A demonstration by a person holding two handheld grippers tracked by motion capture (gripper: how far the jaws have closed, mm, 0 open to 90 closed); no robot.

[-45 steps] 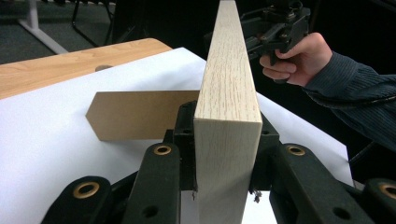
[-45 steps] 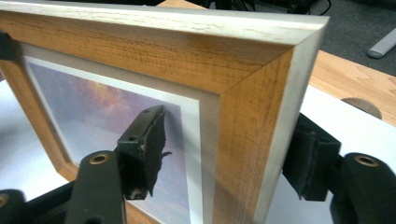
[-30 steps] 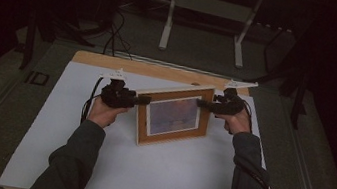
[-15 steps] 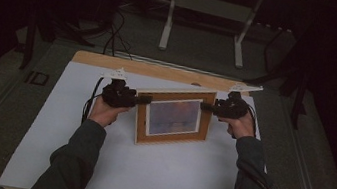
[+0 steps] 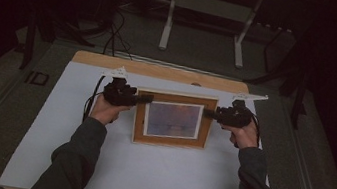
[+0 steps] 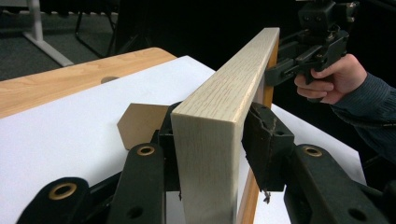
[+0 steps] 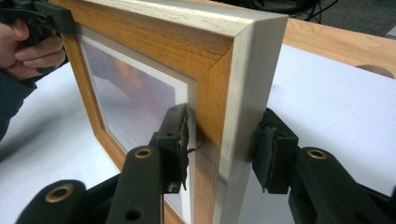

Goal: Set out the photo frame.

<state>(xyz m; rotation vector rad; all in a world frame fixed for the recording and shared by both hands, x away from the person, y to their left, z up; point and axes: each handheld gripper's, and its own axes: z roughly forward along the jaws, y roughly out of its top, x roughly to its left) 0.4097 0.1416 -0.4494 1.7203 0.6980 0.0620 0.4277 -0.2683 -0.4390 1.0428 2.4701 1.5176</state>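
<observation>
Your left gripper [image 5: 144,98] and right gripper [image 5: 208,113] each clamped a side rail of the frame [image 5: 173,119], upright mid-table on the white sheet [image 5: 145,172]. It seemed stiff, glazed, probably fragile; the wooden rails suited gripping.

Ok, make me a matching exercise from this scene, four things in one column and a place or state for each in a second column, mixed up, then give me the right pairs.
Things
1. picture frame
2. left gripper
3. right gripper
4. white sheet

Places or states
A. spread flat over the wooden table
B. clamped on the frame's left side
C. held upright between two grippers
D. clamped on the frame's right side

Pairs: 1-C, 2-B, 3-D, 4-A
</observation>
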